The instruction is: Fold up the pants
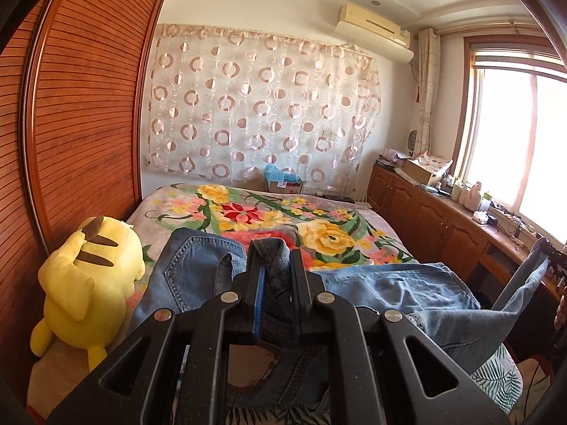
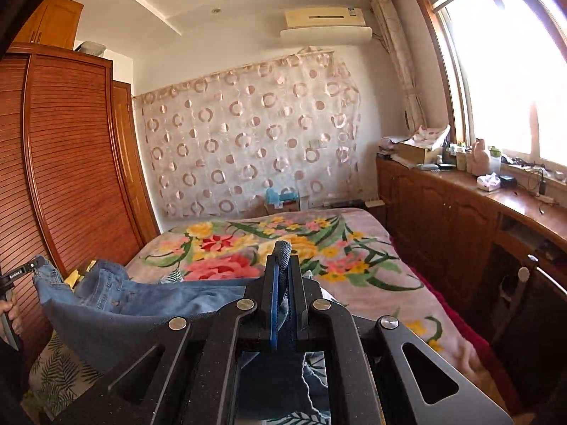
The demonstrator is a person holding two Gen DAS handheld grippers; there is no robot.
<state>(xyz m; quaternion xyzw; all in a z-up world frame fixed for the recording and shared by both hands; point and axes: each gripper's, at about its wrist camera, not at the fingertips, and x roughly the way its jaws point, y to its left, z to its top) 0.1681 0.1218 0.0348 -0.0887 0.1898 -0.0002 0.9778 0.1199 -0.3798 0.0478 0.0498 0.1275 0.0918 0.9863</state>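
A slatted wooden wardrobe flanks the bed; a circle-patterned curtain covers the far wall beneath an air conditioner, and daylight floods a window above wooden cabinets

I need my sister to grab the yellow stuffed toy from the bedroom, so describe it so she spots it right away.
Start at the bed with the big flowered blanket, then look along its side next to the slatted wooden wardrobe. The stuffed toy lies there on the bed, right beside the jeans. It is the only bright yellow plush thing around, with dark brown stripes on its back.
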